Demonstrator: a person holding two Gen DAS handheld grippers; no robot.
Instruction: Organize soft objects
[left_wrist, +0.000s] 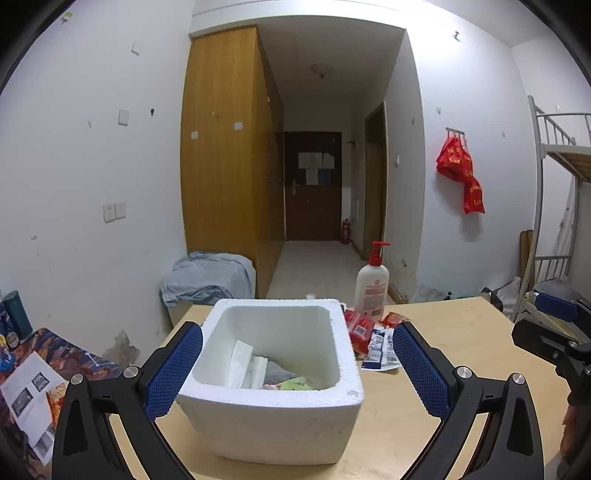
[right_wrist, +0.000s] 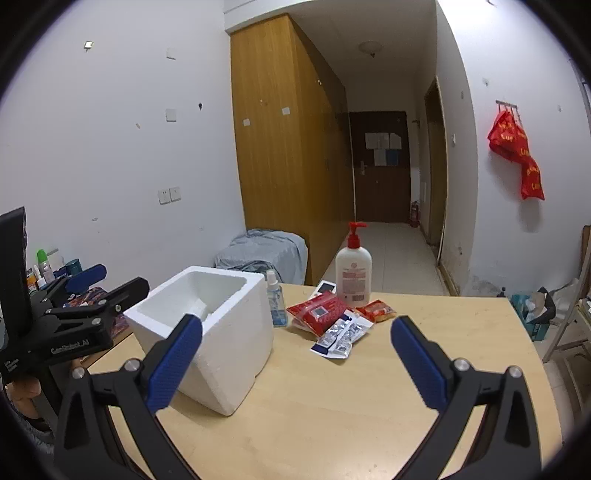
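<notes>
both tools (left_wrist: 297, 363) (right_wrist: 295, 349) released, foam box (right_wrist: 207, 332) between snack packets (right_wrist: 325, 314) and left tool

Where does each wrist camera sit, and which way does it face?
Left wrist: behind the open left gripper, above the foam box, facing the hallway door; the right gripper shows at right.
Right wrist: behind the open right gripper, over the table, facing the packets; the left gripper shows at left.
Shared: box, lotion bottle, packets, door.
</notes>
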